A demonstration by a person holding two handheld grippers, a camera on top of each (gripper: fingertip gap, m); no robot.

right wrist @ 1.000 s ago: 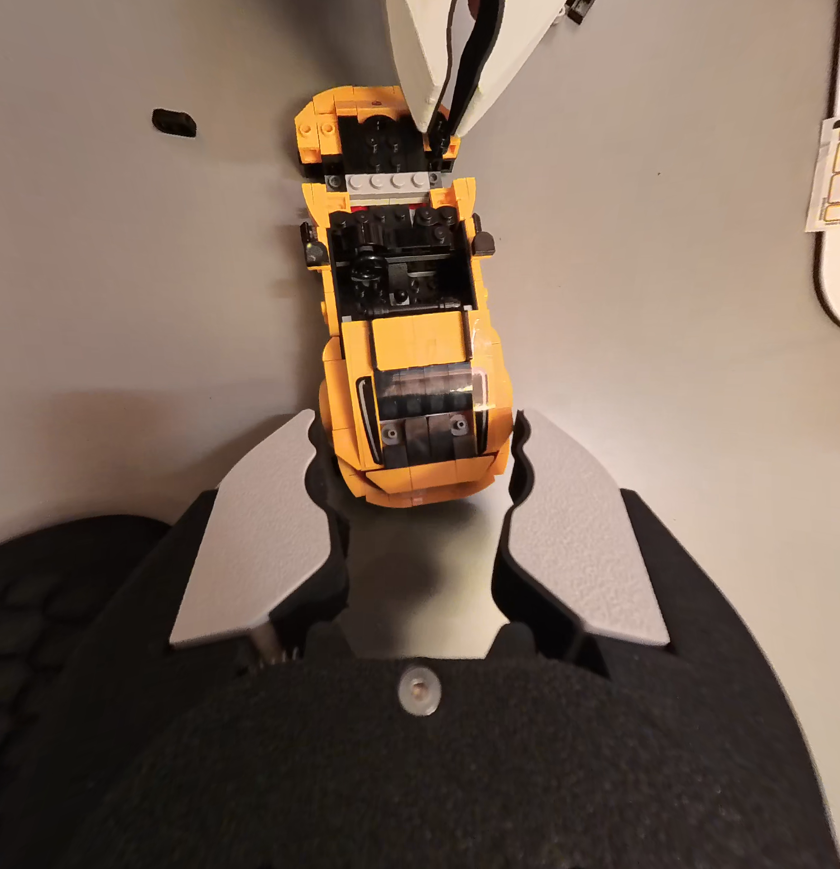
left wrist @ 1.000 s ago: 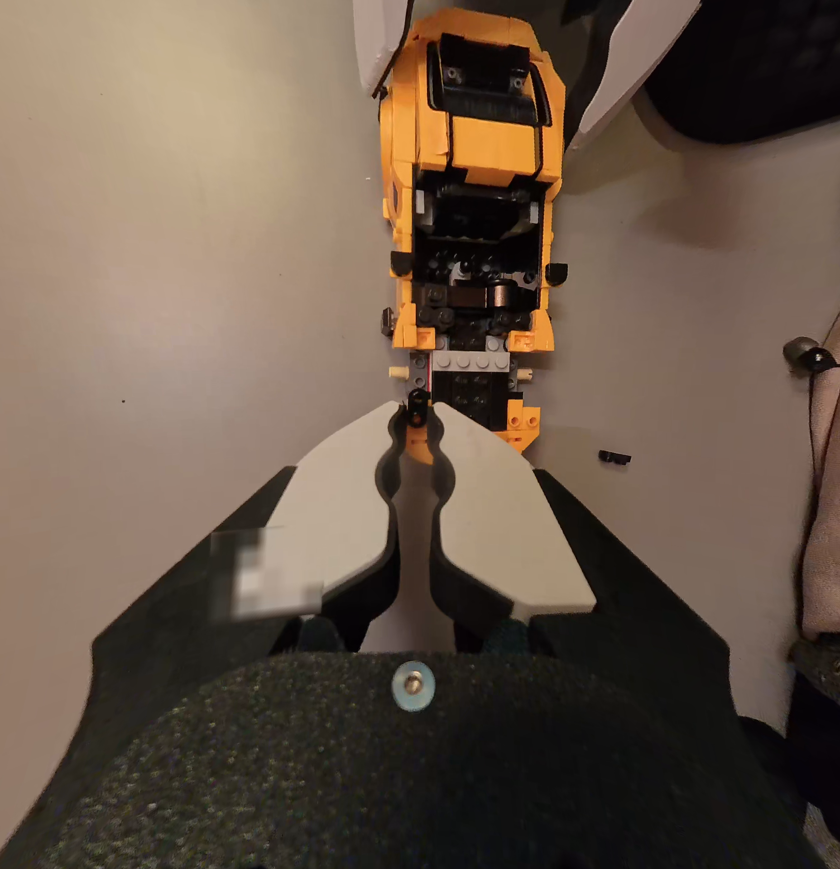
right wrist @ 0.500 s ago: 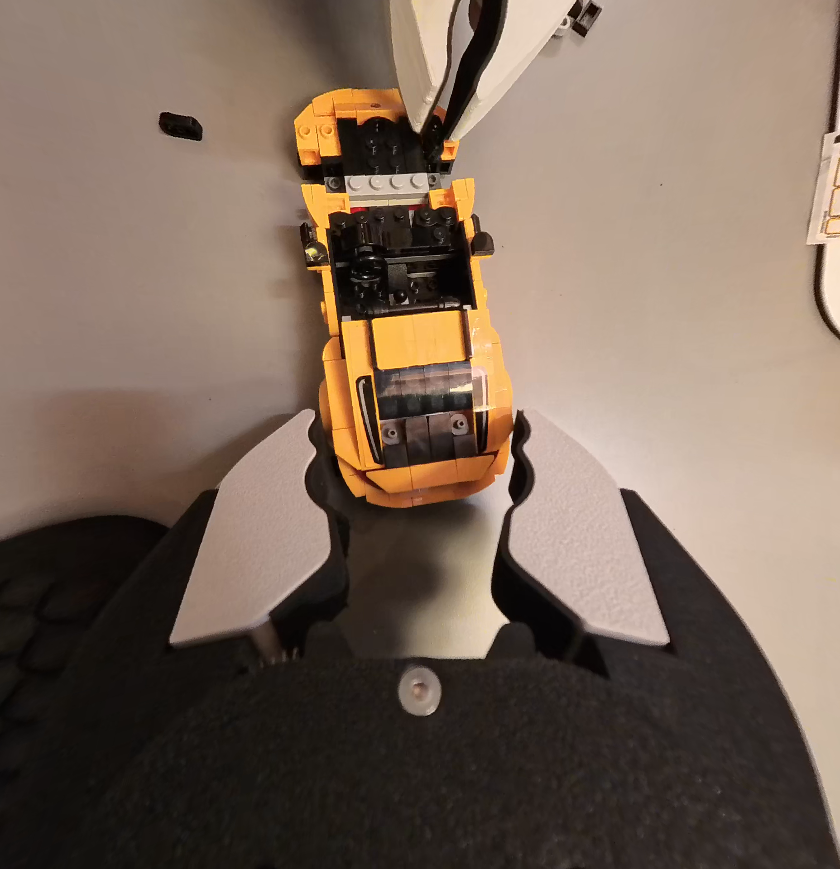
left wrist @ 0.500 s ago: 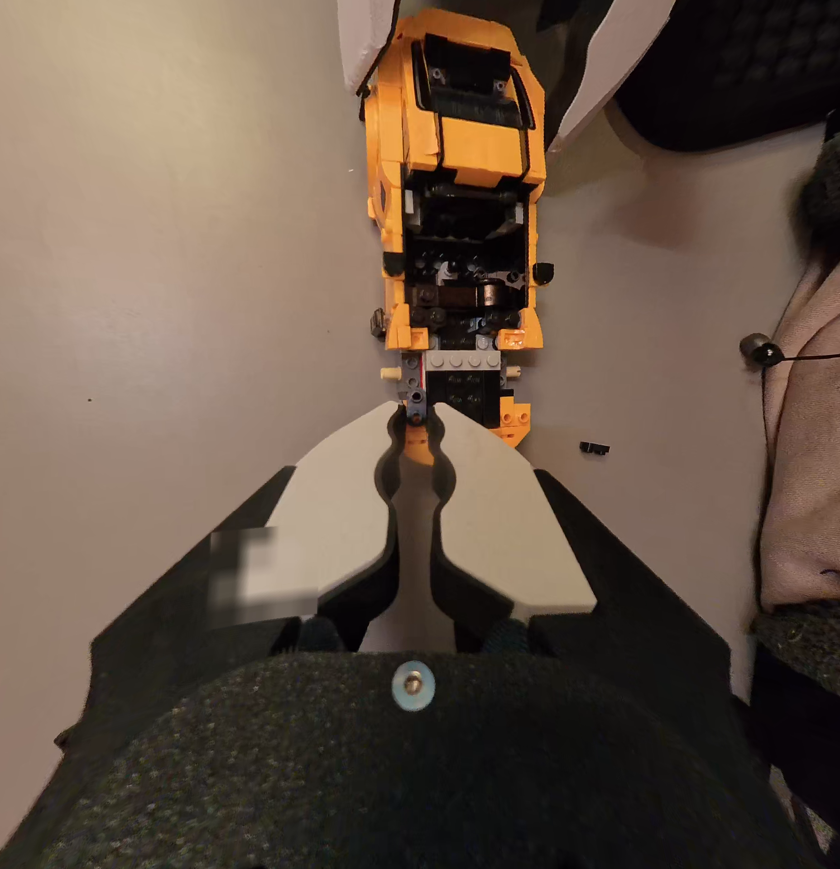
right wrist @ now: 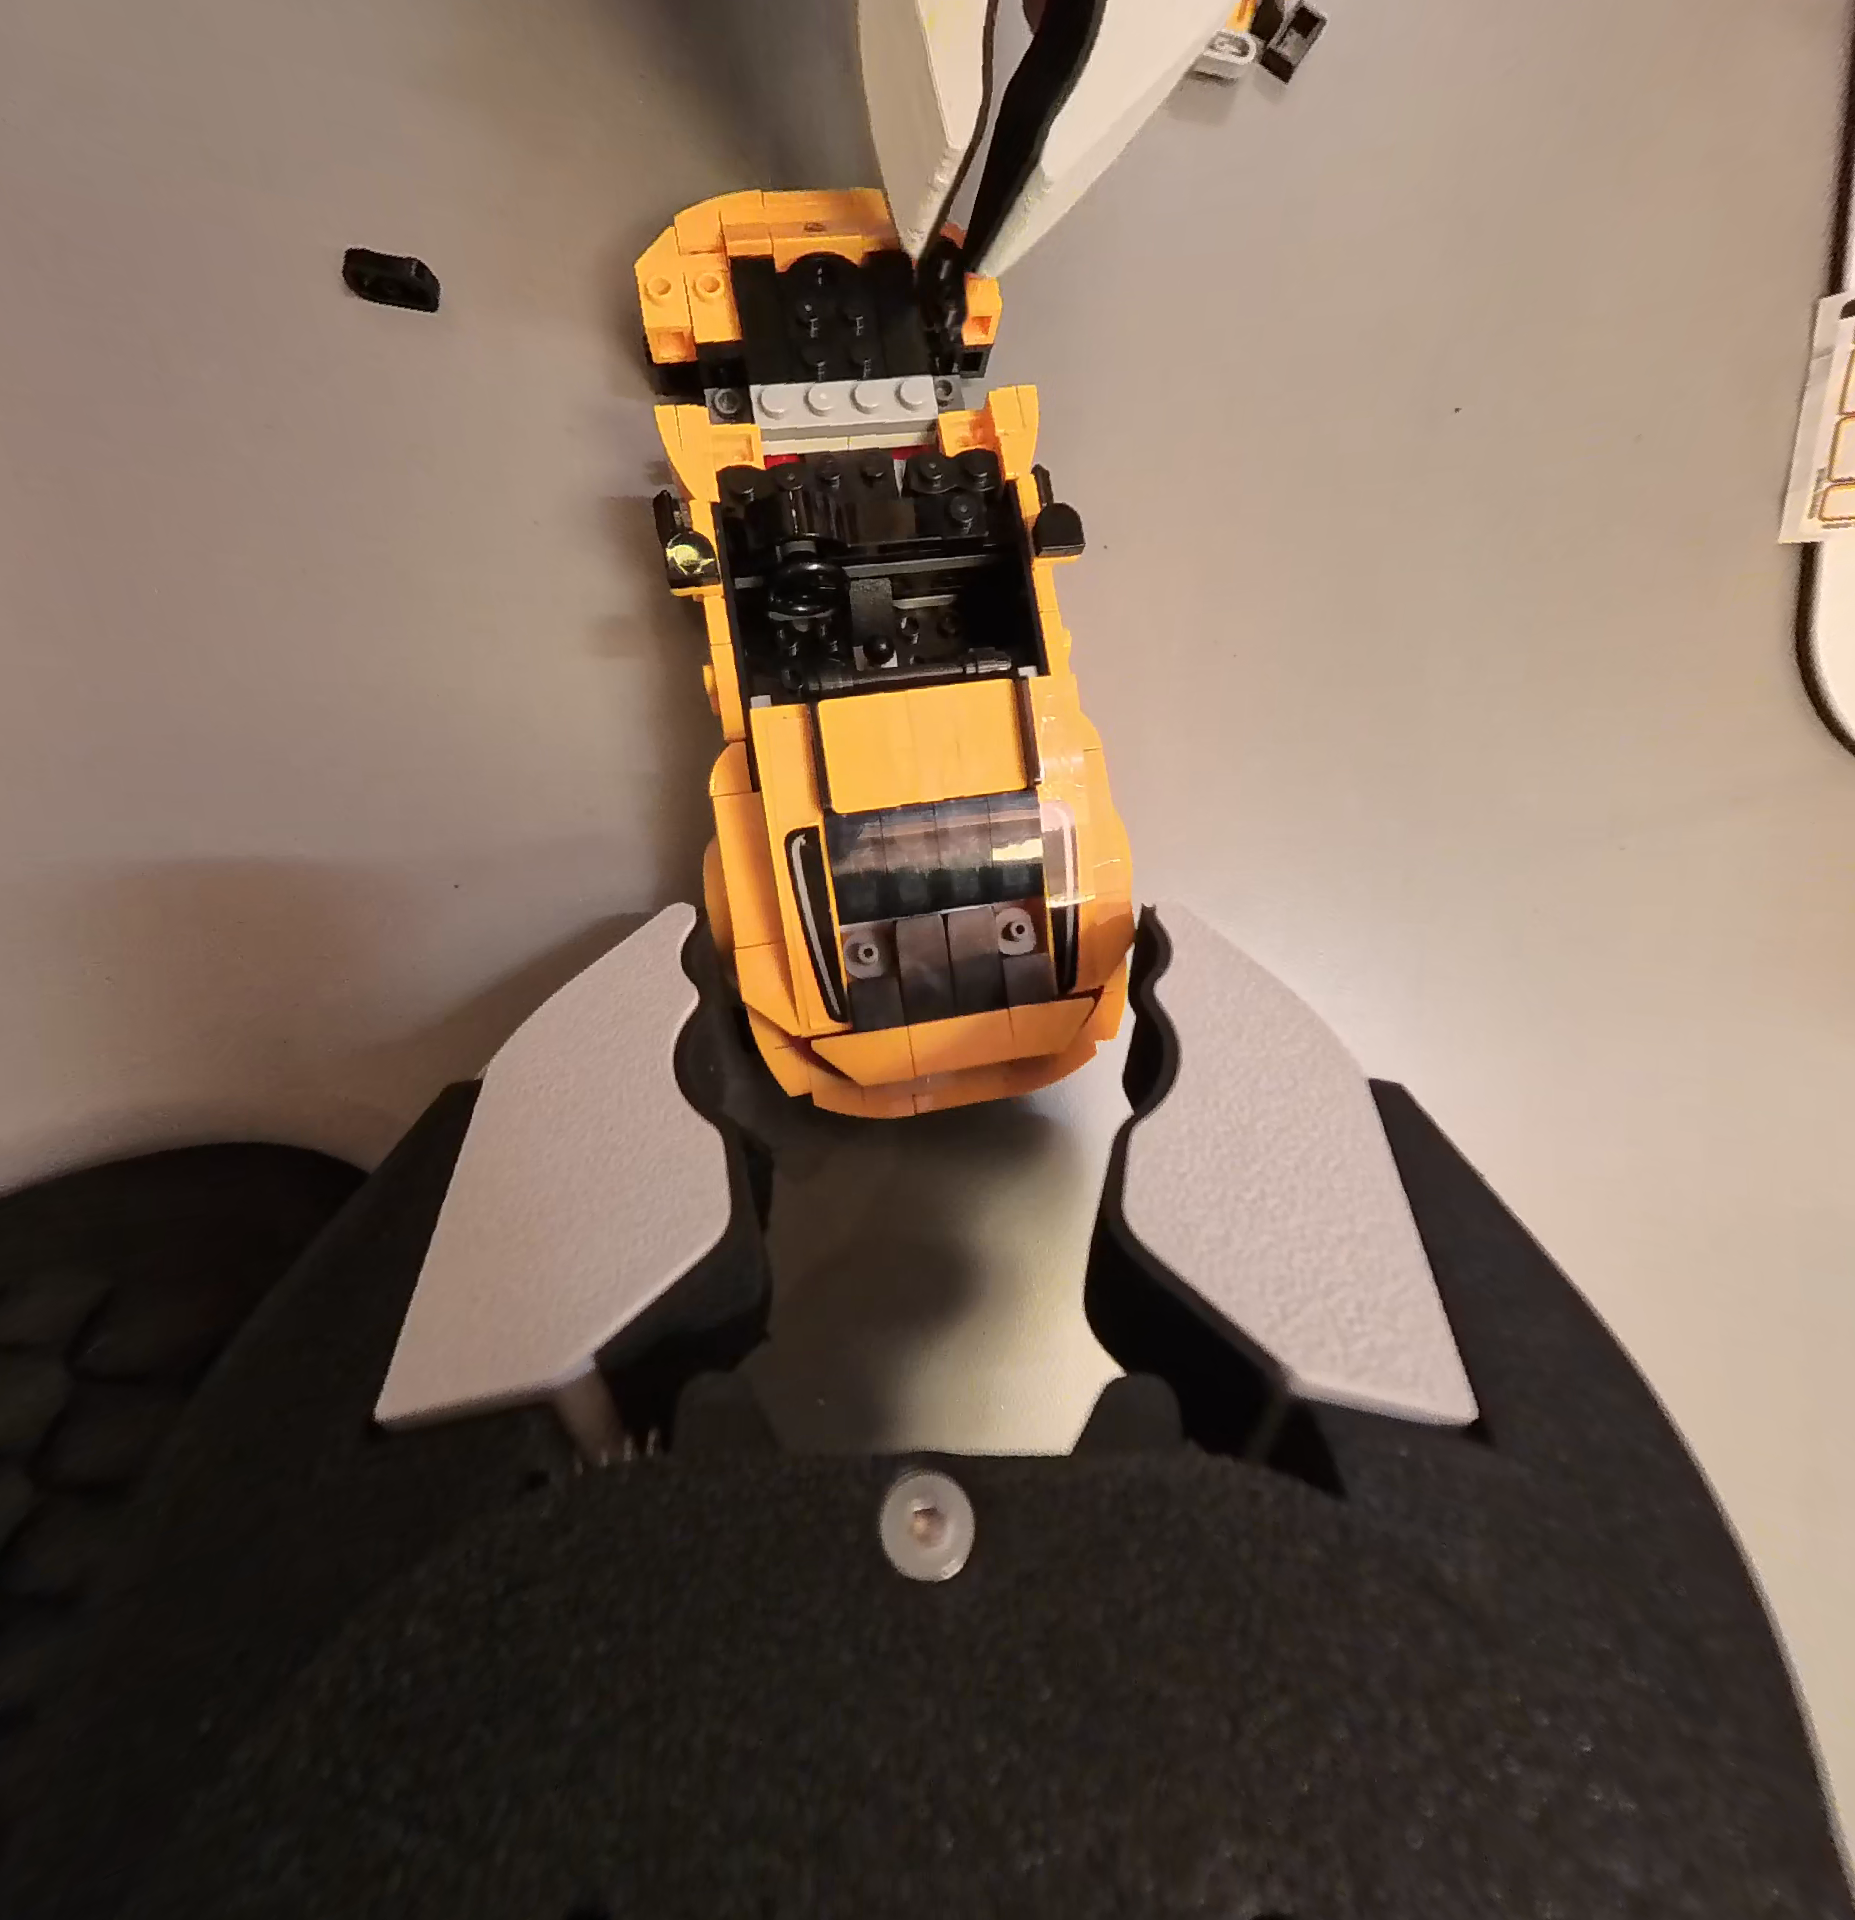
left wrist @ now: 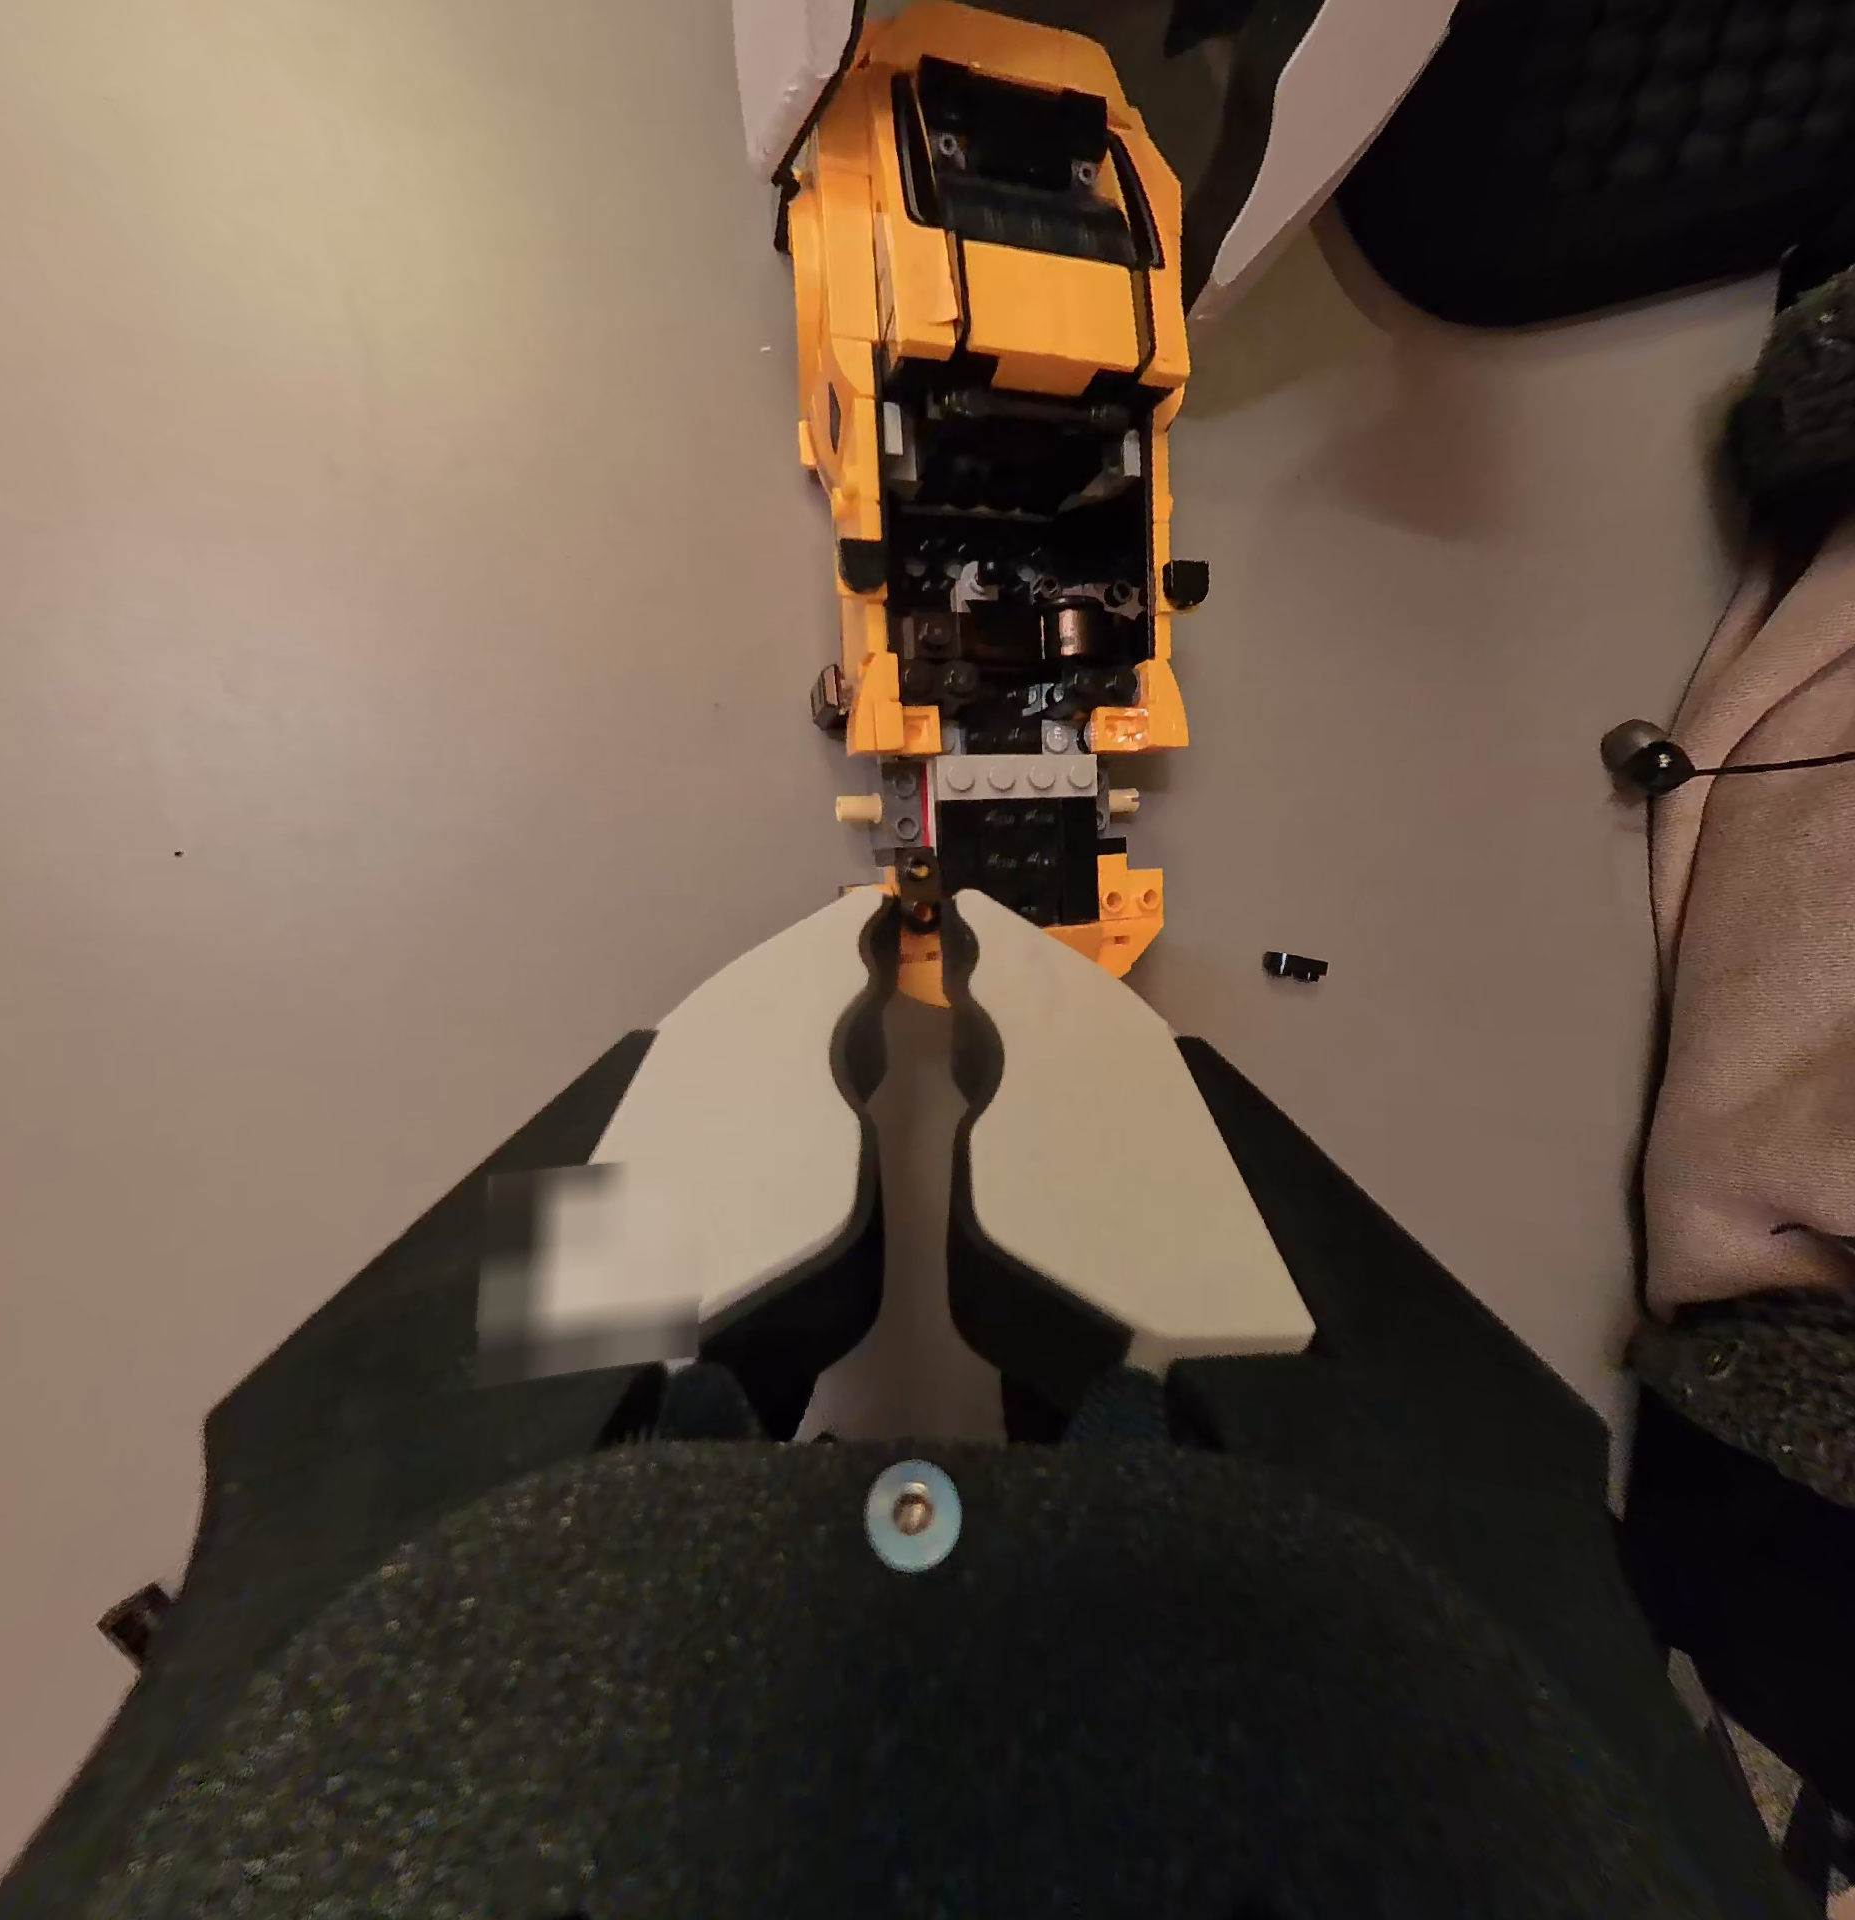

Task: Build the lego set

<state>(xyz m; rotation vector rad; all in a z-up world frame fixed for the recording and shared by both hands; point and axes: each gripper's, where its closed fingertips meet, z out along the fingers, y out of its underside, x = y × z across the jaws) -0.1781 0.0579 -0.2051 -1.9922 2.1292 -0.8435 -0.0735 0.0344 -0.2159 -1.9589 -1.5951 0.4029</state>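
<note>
An orange and black lego car lies on the grey table, roof open and rear unfinished. My right gripper is closed around the car's front end, one finger on each side of the hood. Its white fingers show at the top of the left wrist view, flanking the car. My left gripper is shut on a small black piece and holds it against the car's rear corner. This gripper also shows in the right wrist view, with the black piece at its tips.
A loose black piece lies on the table beside the car's rear, also in the right wrist view. A sticker sheet and a white tray edge are at the right. A black textured pad and a person's clothing border the space. The gap from one gripper's tips to the other's is roughly 12 centimeters.
Both grippers keep their holds. The car has shifted slightly left in the left wrist view, and the table has slipped a little under the right gripper. The black piece stays at the rear corner.
</note>
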